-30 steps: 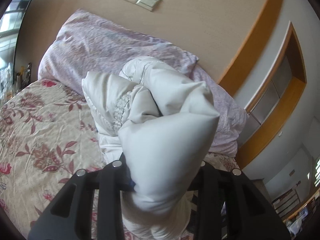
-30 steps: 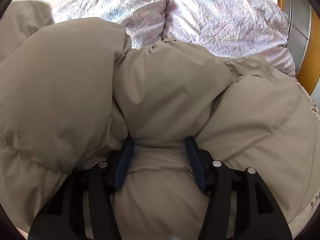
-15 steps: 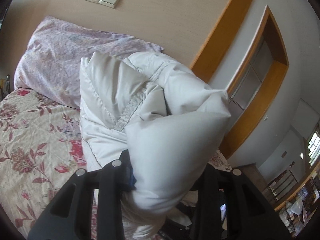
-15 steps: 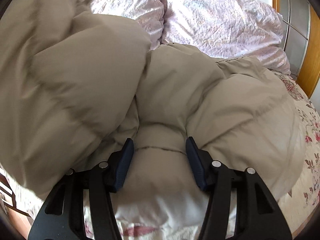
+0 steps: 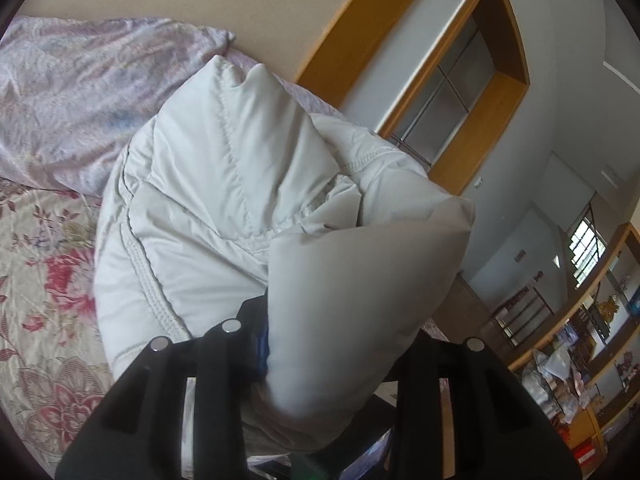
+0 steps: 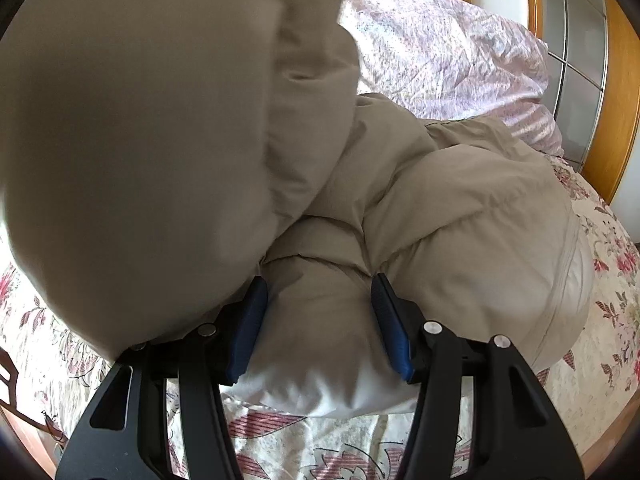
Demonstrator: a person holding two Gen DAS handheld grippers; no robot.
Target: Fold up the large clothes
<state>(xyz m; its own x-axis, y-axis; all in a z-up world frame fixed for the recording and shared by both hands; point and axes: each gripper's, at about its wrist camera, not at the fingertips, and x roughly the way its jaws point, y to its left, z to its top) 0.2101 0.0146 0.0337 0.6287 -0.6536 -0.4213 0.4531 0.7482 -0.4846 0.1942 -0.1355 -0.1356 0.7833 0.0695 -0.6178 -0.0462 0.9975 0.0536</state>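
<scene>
A puffy cream-white quilted jacket (image 5: 224, 208) fills the left wrist view, lifted above the bed. My left gripper (image 5: 332, 344) is shut on a thick bulge of it; the fabric hides the right finger's pad. In the right wrist view the same jacket (image 6: 460, 208) looks beige and lies bunched on the bed. My right gripper (image 6: 318, 312) is shut on a padded fold, both blue pads (image 6: 248, 320) pressing its sides. A blurred mass of the jacket (image 6: 132, 152) hangs close to the lens at left.
The bed carries a floral bedspread (image 5: 44, 296) and lilac pillows (image 5: 80, 92) against the headboard wall. A wood-framed panel (image 5: 472, 80) and shelves (image 5: 580, 344) stand to the right. The floral bedspread (image 6: 612, 304) and the lilac pillows (image 6: 440, 52) show in the right wrist view too.
My left gripper swung to the right with its bulge of jacket, so the wooden frame and shelves came into view. In the right wrist view a fold of jacket rose close to the lens at left.
</scene>
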